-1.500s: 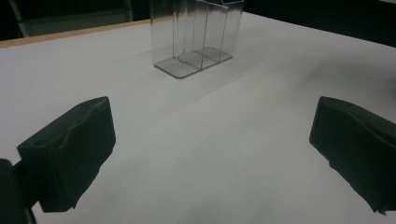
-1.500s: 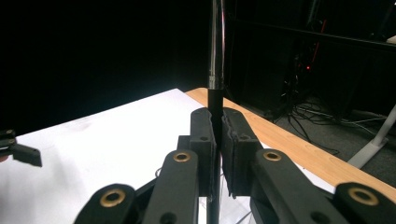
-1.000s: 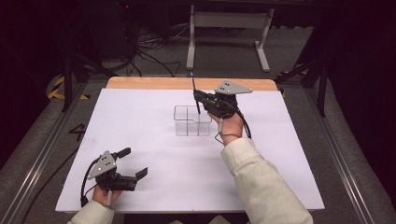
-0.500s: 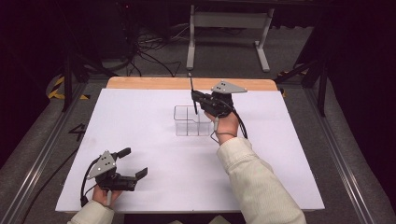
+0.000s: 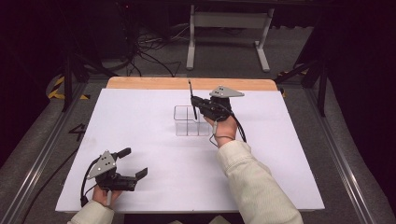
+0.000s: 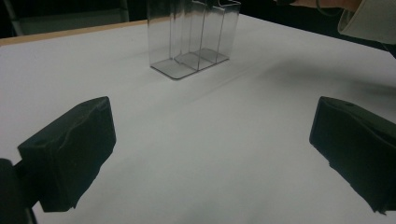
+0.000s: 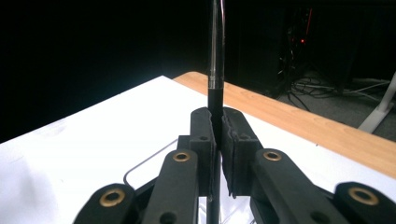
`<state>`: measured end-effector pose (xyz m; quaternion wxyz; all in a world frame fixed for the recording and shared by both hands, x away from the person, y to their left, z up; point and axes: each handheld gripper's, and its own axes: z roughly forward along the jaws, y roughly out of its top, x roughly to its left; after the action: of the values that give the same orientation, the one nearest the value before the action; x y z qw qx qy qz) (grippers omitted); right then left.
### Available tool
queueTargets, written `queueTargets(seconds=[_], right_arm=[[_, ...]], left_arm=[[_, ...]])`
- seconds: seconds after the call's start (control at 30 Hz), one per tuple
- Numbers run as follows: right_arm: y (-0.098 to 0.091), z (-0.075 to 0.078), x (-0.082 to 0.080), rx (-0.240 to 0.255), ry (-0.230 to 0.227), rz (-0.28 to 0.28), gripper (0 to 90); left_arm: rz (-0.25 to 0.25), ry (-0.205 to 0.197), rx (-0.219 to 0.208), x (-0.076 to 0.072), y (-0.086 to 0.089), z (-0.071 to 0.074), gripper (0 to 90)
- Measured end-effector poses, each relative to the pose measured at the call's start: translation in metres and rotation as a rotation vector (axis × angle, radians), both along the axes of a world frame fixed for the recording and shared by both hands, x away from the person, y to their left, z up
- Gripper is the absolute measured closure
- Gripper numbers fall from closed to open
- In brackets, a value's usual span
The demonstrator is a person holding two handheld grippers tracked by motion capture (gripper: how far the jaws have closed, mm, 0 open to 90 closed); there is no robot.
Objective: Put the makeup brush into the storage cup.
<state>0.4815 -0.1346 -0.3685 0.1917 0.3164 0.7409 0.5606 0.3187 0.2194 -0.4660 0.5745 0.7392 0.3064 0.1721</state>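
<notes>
step: lower thin black pen [image 7: 215,70] into clear plastic compartment holder [image 5: 190,122], mid tabletop [image 5: 140,116] toward far edge | right tongs [image 5: 194,103] clamped on pen, upright above holder | left tongs [image 5: 133,164] open, empty, near corner | tip: keep vertical, descend slow

The high view is evenly lit from above; the white table sheet [image 5: 140,140] is bright across the centre, while the floor and upper corners sink into near black; detail is soft and slightly grainy. In the left gripper view a broad soft shadow crosses the upper right; the clear divided box [image 6: 191,37] at top centre catches faint glare; the near jaws at both lower corners are blurred. In the right gripper view the background is black at upper left; the thin black rod [image 7: 215,56] shows a bright streak.
</notes>
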Motion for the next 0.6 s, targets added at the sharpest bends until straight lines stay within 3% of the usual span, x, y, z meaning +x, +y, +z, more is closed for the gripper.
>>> queueTargets(seconds=[0.6], right_arm=[[-0.002, -0.014, 0.001, -0.011, 0.041, 0.001, 83.5]], left_arm=[[-0.001, 0.001, 0.002, 0.0, 0.0, 0.0, 1.0]])
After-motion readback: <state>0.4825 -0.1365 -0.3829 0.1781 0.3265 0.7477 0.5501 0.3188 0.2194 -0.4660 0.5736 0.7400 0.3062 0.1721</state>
